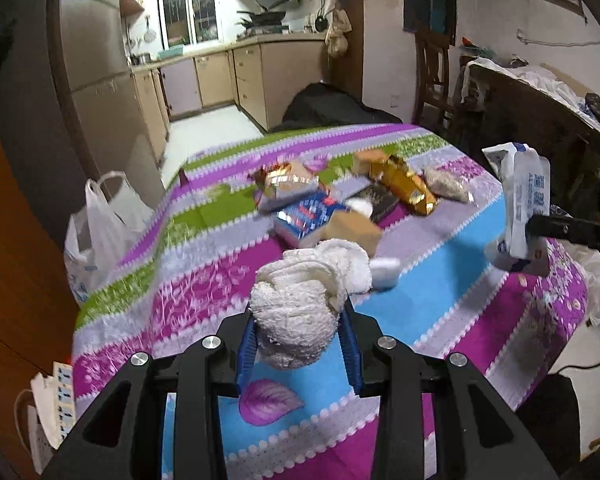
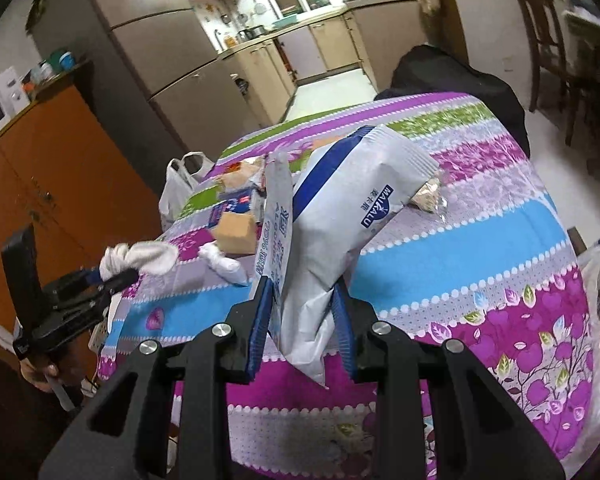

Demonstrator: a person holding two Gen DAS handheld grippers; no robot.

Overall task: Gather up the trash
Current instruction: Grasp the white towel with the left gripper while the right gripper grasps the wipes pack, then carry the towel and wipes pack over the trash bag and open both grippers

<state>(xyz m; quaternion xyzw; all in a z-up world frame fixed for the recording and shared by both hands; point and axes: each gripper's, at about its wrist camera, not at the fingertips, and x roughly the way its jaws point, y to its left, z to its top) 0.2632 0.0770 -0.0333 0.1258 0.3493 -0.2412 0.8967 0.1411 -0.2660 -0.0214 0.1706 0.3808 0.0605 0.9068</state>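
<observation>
Now, with the left tool (image 1: pixel 300 344) clamping the tissue wad (image 1: pixel 300 312) and the right tool (image 2: pixel 304 320) clamping the white wrappers (image 2: pixel 340 220), carry both steadily to the plastic bag (image 1: pixel 100 228) left of the counter (image 1: pixel 440 312).

Two matching black hand-held grippers

The left gripper (image 1: pixel 300 344) and right gripper (image 2: pixel 302 328) each have black angular linkage arms with cut-out slots, four round silver screws, and ribbed blue pads (image 2: pixel 260 320) lining the fingers.

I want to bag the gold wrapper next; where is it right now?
In the left wrist view the gold wrapper lies on the far right part of the table, between a dark flat packet and a clear bag of pale grains.
</observation>
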